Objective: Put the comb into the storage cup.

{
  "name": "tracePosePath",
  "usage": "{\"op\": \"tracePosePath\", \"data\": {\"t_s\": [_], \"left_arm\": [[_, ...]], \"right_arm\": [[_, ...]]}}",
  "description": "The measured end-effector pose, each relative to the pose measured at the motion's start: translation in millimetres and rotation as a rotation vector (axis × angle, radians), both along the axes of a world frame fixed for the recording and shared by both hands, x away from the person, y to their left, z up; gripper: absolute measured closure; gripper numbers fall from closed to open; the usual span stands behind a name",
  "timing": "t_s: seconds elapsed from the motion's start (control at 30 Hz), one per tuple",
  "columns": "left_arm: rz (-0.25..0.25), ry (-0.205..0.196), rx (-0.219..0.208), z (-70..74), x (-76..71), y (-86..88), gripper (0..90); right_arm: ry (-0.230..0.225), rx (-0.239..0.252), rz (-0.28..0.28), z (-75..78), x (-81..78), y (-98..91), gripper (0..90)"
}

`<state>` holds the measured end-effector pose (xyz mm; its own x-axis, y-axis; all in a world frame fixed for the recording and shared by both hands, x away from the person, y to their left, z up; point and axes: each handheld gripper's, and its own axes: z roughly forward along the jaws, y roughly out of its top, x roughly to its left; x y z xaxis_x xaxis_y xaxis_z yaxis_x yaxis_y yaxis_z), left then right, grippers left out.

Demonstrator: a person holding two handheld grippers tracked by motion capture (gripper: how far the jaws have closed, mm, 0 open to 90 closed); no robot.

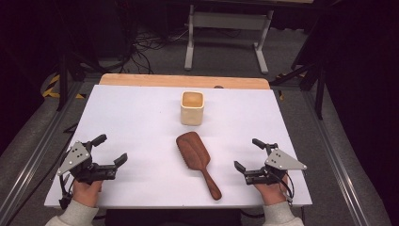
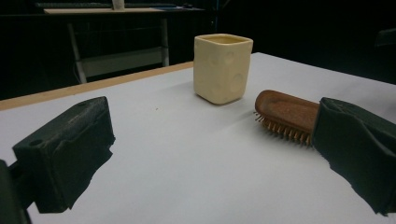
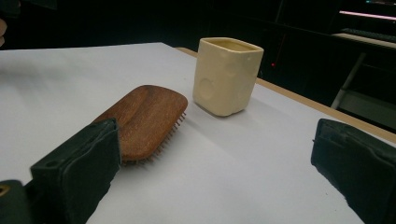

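A brown wooden hairbrush (image 1: pixel 197 160) lies bristles down in the middle of the white table (image 1: pixel 141 122), its handle pointing toward the near edge. Behind it stands a cream square cup (image 1: pixel 192 107), upright and dimpled on its sides. My left gripper (image 1: pixel 112 149) rests open near the front left, left of the brush, nothing between its jaws. My right gripper (image 1: pixel 249 154) rests open at the front right, right of the brush handle. From the left gripper (image 2: pixel 210 154) the cup (image 2: pixel 222 67) and brush head (image 2: pixel 286 114) lie ahead; from the right gripper (image 3: pixel 215 163), the brush (image 3: pixel 144 116) and cup (image 3: pixel 226 77).
A wooden board edge (image 1: pixel 183 81) borders the table's far side. Beyond it stand a white metal frame (image 1: pixel 226 28) and cables on the floor (image 1: pixel 146 47). Dark stands flank the table left and right.
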<state>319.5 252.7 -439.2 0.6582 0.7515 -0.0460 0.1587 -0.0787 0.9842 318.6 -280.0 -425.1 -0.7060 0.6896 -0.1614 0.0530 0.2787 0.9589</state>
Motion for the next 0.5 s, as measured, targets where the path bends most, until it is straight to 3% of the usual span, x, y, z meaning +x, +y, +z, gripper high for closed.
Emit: {"op": "tracePosePath", "data": {"t_s": [0.27,0.5], "left_arm": [[-0.003,-0.009,0.031,0.5,-1.3,-3.1,0.3],[-0.004,-0.006,0.020,-0.5,-0.5,-2.5,0.3]], "right_arm": [[0.007,-0.003,0.008,-0.7,-0.4,3.0,3.0],[0.015,-0.008,0.012,-0.5,-0.5,5.1,3.2]]}}
